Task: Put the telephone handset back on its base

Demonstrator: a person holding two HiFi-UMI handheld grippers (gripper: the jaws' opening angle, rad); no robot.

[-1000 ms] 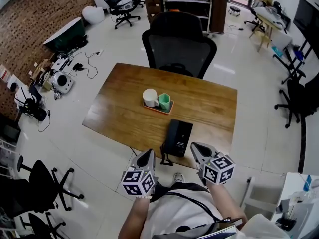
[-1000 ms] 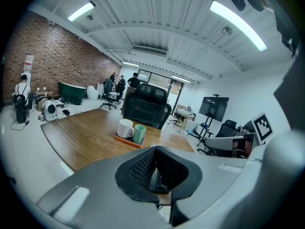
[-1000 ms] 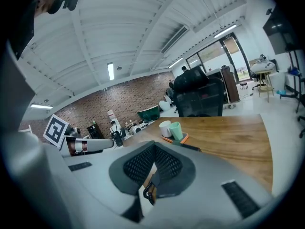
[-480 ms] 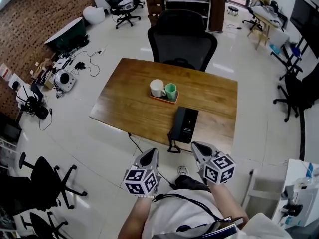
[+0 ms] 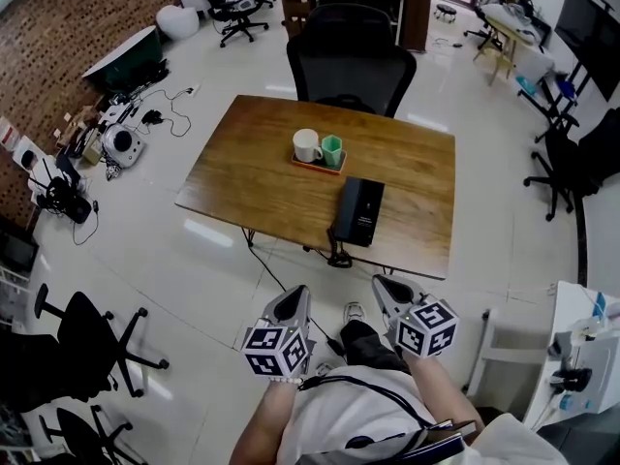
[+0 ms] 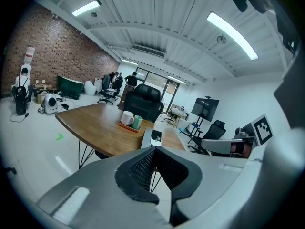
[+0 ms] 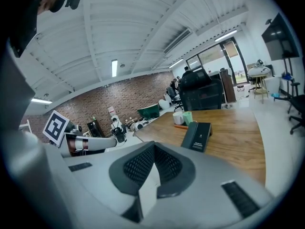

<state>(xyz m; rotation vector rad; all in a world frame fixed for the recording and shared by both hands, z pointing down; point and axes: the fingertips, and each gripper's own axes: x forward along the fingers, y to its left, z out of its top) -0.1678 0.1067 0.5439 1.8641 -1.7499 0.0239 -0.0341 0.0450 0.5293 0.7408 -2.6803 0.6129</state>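
At 6 o'clock, short of the bench [image 5: 242, 172], the left gripper [image 5: 294, 298] and right gripper [image 5: 384, 286] hung side by side pointing to 12, fingers closed and empty; the telephone [image 5: 358, 211] lay on the bench's 5 o'clock side

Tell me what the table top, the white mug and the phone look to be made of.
Table top: wood or wood veneer, with brown grain streaks and a soft sheen. Mug: probably glazed ceramic, plain glossy white, though too small to be sure. Phone: likely plastic, with a smooth matte black casing.
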